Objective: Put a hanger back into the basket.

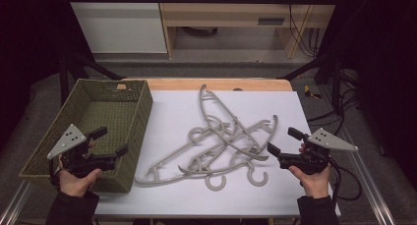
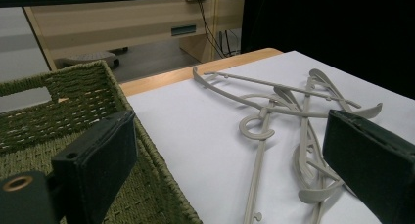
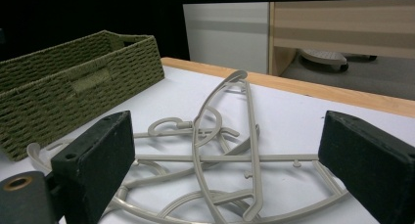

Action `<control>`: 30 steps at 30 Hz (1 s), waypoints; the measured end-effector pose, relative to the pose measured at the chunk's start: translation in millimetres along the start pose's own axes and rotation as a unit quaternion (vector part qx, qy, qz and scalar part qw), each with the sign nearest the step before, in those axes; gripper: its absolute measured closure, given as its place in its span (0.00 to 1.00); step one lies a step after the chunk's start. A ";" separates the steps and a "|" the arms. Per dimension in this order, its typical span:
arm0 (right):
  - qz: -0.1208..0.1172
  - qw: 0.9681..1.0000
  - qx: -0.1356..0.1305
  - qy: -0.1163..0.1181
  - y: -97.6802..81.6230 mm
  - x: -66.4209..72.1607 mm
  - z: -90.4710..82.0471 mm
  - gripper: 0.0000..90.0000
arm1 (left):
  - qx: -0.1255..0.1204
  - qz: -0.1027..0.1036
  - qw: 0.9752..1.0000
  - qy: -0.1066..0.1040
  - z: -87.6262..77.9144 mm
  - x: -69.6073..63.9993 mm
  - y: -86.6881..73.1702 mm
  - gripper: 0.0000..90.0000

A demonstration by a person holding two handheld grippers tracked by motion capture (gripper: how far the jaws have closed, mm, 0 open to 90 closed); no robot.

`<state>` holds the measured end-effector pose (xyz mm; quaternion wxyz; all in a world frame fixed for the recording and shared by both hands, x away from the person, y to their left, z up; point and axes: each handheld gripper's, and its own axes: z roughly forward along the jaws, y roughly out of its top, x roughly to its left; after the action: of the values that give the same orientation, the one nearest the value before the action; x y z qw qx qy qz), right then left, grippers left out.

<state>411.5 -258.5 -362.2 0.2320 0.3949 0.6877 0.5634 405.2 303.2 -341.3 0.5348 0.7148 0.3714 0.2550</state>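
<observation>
A: Several grey hangers point(image 1: 223, 144) tangled mid-worktop point(image 1: 172, 200), right of green woven basket point(image 1: 140, 112). None lifted yet.

B: Grippers?

A: Left gripper point(image 1: 112, 142) over basket's near right corner, fingers point(image 2: 98, 160) spread wide, nothing between. Right gripper point(image 1: 281, 142) just right of pile, fingers point(image 3: 98, 160) also spread, empty, aimed at pile.

B: Step?

A: Looks like approach, pre-grasp. Likely sorting hangers into basket.

B: Next?

A: Prob. right gripper in low, close on top hanger's arm or hook, lift clear. Tangle = risk of dragging neighbours; maybe pin rest w/ left.

B: Basket contents?

A: Looks empty so far.
</observation>
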 end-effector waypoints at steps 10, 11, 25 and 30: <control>-0.014 0.999 0.027 0.008 5.2 7.0 9.7 0.10 | 0.004 -0.001 1.000 -0.003 0.8 2.4 -2.4 0.06; -0.012 0.999 0.030 0.007 5.9 8.3 11.9 0.10 | 0.004 0.000 1.000 -0.002 0.8 2.4 -2.6 0.06; -0.061 0.985 0.154 0.049 24.2 37.3 66.2 0.16 | 0.003 0.007 1.000 -0.003 -1.5 -0.6 0.0 0.06; -0.079 0.972 0.215 0.051 23.5 46.2 104.5 0.20 | 0.001 0.008 1.000 -0.003 -3.0 -0.2 0.8 0.06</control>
<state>471.2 -158.2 -360.8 0.1503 0.3506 0.8327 0.4014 403.0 304.7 -339.6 0.5330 0.7191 0.3642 0.2570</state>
